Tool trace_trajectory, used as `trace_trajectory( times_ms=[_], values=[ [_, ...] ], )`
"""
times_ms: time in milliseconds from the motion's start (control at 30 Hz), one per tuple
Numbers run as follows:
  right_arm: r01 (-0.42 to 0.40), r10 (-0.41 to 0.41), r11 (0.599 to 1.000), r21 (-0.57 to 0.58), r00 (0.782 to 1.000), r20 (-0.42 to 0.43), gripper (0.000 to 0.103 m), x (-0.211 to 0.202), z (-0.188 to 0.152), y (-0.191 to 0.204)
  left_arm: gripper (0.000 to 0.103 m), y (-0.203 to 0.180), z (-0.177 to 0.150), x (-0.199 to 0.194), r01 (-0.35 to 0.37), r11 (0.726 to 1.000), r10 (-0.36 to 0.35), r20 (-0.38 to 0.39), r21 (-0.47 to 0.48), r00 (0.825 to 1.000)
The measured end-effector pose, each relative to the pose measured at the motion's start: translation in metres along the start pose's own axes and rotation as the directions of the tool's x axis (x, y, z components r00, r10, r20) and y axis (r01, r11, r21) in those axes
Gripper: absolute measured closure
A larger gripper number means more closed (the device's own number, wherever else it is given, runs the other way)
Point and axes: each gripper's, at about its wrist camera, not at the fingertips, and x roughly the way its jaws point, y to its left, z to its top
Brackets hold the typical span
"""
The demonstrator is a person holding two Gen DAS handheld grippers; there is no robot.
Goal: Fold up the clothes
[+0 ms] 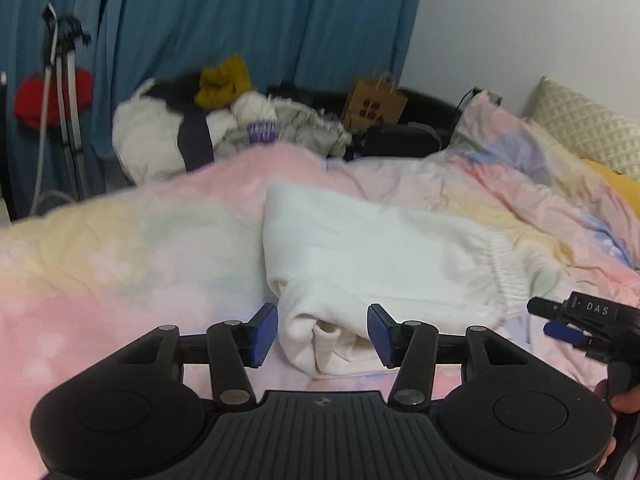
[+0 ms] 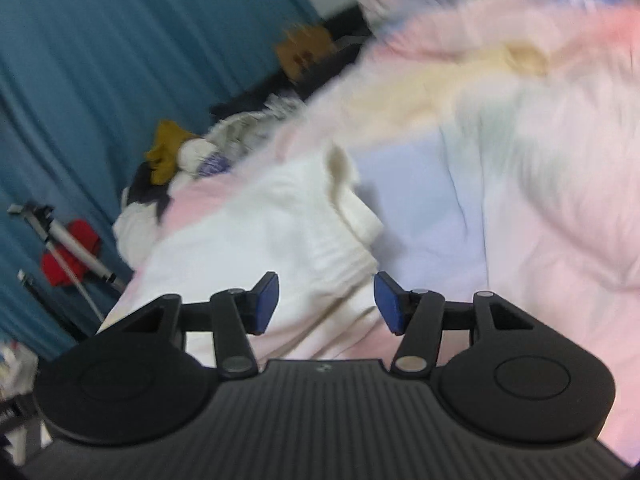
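Left gripper [image 1: 322,332]: jaws wide, empty, just short of white garment [image 1: 380,256] | garment: centre frame, doubled over in a bundle on pastel duvet [image 1: 120,248], seemingly part folded | right gripper [image 2: 326,300]: jaws wide, empty, beside its ribbed edge.

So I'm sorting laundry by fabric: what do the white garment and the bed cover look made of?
The white garment looks like soft knit fleece or sweatshirt cotton, matte, with a ribbed cuff. The bed cover looks like thin woven cotton, matte and creased; not certain.
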Motion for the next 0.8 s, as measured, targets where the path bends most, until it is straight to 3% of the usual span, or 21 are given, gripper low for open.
trace_trajectory(
  times_ms=[100,267,400,533,600,667,733,800],
  values=[
    [-0.024,0.026,0.997,-0.074,0.999,0.029,0.047,-0.028,0.000,0.012,0.045,-0.004,-0.006,-0.047,0.002,1.000,-0.003,0.047,0.018,0.999],
    [-0.059,0.072,0.980,-0.189,0.995,0.066,0.047,-0.073,-0.003,0.033,0.029,-0.011,-0.019,-0.115,-0.004,0.999,-0.001,0.114,0.040,0.993],
    [-0.082,0.112,0.957,-0.280,0.989,0.093,0.047,-0.109,-0.005,0.049,0.019,-0.015,-0.030,-0.156,-0.004,1.000,0.001,0.141,0.018,0.990],
    [-0.082,0.131,0.933,-0.351,0.984,0.119,0.047,-0.137,-0.012,0.062,0.018,-0.020,-0.043,-0.185,-0.023,0.999,0.017,0.161,0.041,0.987],
    [-0.081,0.131,0.931,-0.356,0.984,0.120,0.043,-0.141,-0.020,0.065,0.017,-0.022,-0.050,-0.194,-0.033,0.998,0.024,0.164,0.052,0.986],
    [-0.085,0.137,0.927,-0.365,0.983,0.119,0.031,-0.144,-0.030,0.068,0.017,-0.022,-0.057,-0.199,-0.035,0.998,0.025,0.165,0.059,0.986],
    [-0.086,0.140,0.924,-0.373,0.983,0.119,0.020,-0.145,-0.039,0.070,0.000,-0.021,-0.065,-0.203,-0.039,0.997,0.028,0.176,0.060,0.984],
    [-0.084,0.138,0.924,-0.373,0.983,0.121,0.019,-0.142,-0.048,0.071,0.000,-0.018,-0.073,-0.205,-0.048,0.997,0.037,0.188,0.057,0.981]
  ],
)
